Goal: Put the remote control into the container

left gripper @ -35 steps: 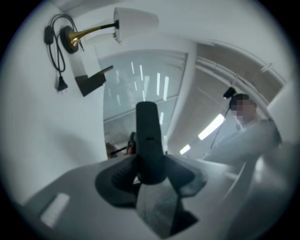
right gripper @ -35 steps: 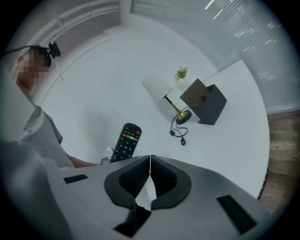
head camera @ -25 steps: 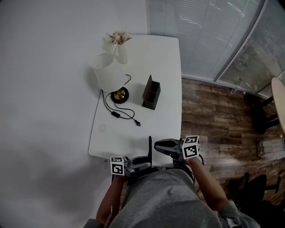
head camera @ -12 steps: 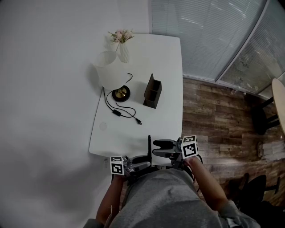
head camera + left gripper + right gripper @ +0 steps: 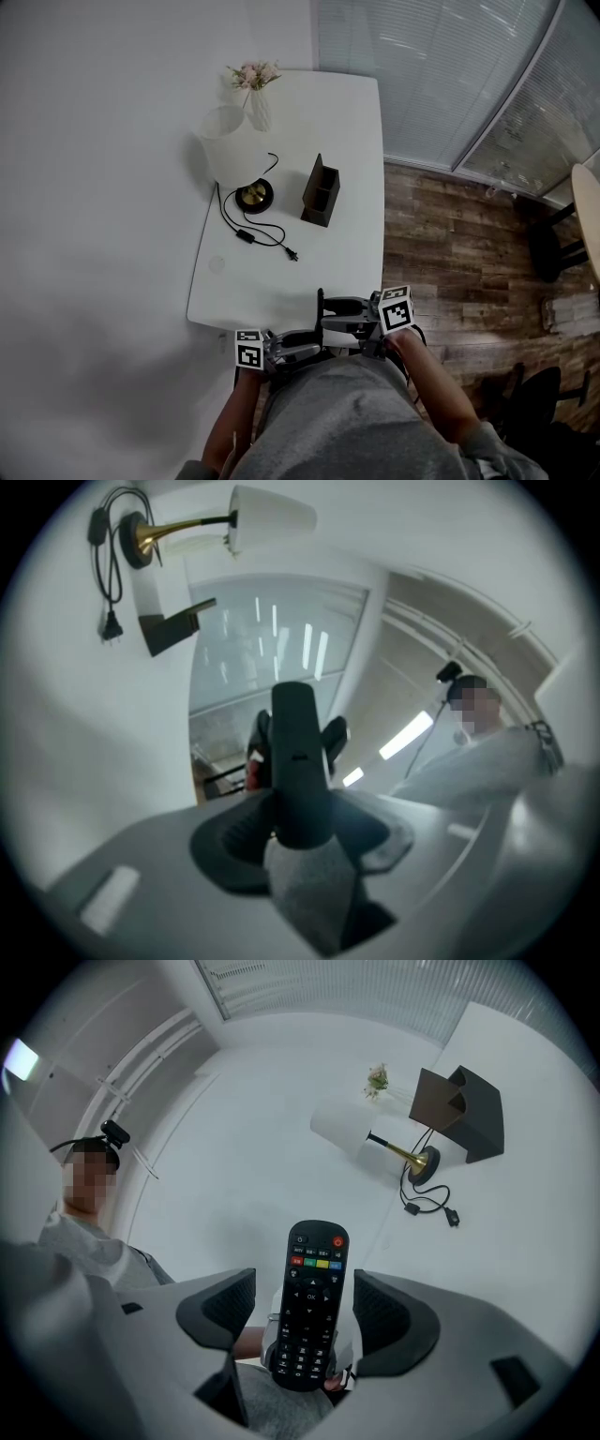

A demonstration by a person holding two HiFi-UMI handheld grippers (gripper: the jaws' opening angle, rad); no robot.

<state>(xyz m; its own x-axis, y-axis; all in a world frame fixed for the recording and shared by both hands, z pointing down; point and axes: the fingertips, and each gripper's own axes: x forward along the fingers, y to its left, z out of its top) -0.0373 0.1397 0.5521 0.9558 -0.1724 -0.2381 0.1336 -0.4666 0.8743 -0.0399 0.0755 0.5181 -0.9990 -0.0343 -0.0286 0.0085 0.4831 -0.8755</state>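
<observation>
- The slim black remote control (image 5: 312,1302) stands upright over the near edge of the white table (image 5: 281,272), clamped low on its body by the left gripper (image 5: 300,838).
- The right gripper (image 5: 302,1305) straddles the remote, its jaws opening and its pads clear of both sides.
- The step in hand looks like a hand-over to the left gripper, with the carry not yet begun.
- Next, the right gripper should back away, and the left should carry the remote far across the table to the dark brown open-topped container (image 5: 319,193), right of the white-shaded lamp (image 5: 228,150), and lower it end-first.
- A second ago the right jaws were drawn together; now they stand wide.
</observation>
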